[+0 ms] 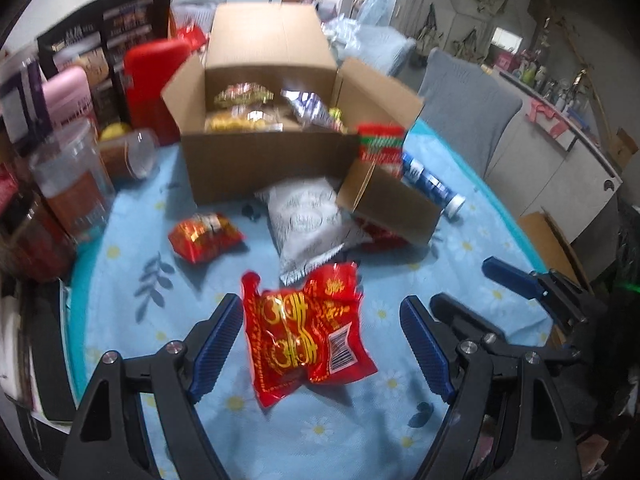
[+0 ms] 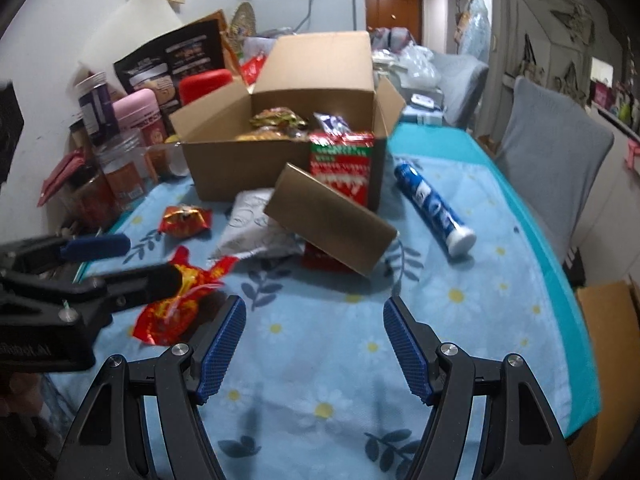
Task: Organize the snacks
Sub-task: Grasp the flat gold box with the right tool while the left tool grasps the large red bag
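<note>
With jaws spread wide, the left gripper (image 1: 322,354) straddles the red snack packet (image 1: 308,336) on the near tablecloth, seemingly not yet touching, so closing then carrying to the far box (image 1: 260,120) comes next, while the right gripper (image 2: 314,350) waits spread, empty.

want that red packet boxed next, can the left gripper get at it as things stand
Probably yes. The left gripper is open with the red packet lying flat on the tablecloth between its fingers, and nothing lies on top of it.
</note>
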The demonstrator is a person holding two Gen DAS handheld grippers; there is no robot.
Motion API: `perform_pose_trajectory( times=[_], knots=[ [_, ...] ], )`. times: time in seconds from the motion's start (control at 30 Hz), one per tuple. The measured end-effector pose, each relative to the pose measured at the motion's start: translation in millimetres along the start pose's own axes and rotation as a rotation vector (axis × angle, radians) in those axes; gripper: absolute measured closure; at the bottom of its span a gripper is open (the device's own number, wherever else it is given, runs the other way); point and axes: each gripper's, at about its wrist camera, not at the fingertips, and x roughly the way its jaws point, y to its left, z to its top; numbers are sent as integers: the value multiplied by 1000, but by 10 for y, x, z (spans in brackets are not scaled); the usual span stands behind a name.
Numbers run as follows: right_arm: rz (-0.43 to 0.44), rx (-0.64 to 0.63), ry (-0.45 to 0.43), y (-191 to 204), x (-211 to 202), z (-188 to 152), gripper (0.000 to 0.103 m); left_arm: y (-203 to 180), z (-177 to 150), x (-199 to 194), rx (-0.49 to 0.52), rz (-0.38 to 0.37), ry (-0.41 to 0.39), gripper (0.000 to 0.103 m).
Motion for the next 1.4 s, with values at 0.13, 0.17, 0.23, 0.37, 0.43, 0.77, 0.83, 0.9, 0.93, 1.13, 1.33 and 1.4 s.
perform_pose_trajectory(
  times=[0.13,0.17,0.23,0.37,0.43,0.77,0.83,0.9,0.93,1.13,1.33,1.4],
  knots=[
    [-19,2,29,-80,126,-19,31,49,-21,190,-39,9,46,22],
    [-19,4,30,-91,139,-15,31,61,-23,211,-47,9,50,22],
    [-14,12,30,-132,169,-10,31,90,-30,282,-55,23,72,22],
    [1,40,23,-241,217,20,31,138,-80,443,-61,35,129,22],
    [-9,36,18,-280,238,42,31,165,-112,531,-86,9,164,22],
    [-32,-26,36,-387,454,212,31,143,-166,550,-41,33,151,36],
    [-32,-50,31,-374,496,263,25,176,-158,540,-45,28,152,38],
    [-27,-80,19,-356,531,309,22,226,-149,512,-40,32,155,41],
    [-24,-94,16,-353,546,326,22,258,-149,498,-43,29,157,41],
    [-4,-156,25,-317,714,425,22,440,-168,449,-73,51,163,41],
    [33,-262,38,-129,852,453,21,470,-126,407,-73,83,152,41],
    [17,-279,49,-103,914,469,23,474,-141,398,-75,82,156,41]
  ],
)
